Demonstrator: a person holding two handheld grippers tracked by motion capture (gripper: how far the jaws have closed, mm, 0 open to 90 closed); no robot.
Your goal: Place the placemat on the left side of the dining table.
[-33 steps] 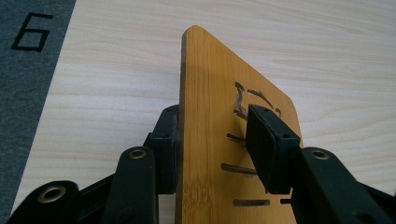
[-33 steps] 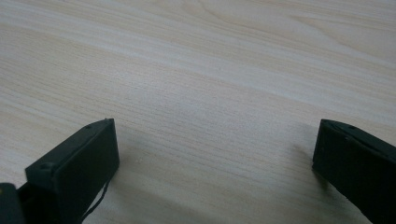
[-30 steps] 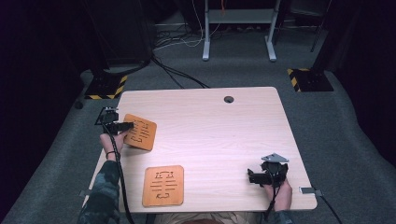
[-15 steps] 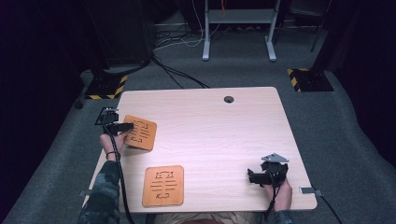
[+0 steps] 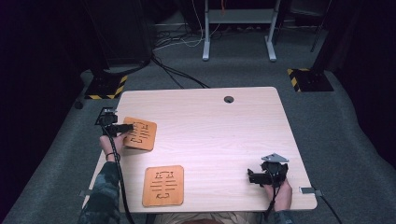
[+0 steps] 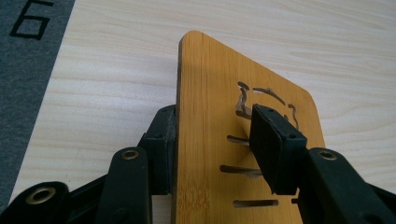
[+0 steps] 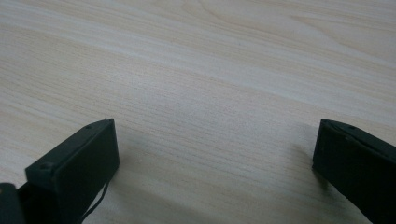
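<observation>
An orange bamboo board with cut-out slots [image 5: 140,134] [image 6: 210,93] lies near the table's left edge. Its near edge is tipped up between the jaws of my left gripper [image 5: 127,127] [image 6: 212,121]. One pad [image 6: 161,140] sits against the board's raised edge. The other pad [image 6: 275,149] stands just off its slotted face, so the jaws are open around the board. A second, matching board [image 5: 163,185] lies flat near the front edge. My right gripper [image 5: 254,176] [image 7: 215,130] rests low at the front right, wide open over bare wood.
The light wooden table [image 5: 224,135] has a round cable hole [image 5: 229,99] at its back middle. Grey carpet surrounds it, with cables and a white desk frame [image 5: 238,28] behind. Yellow-black striped bases [image 5: 308,79] stand at the back corners.
</observation>
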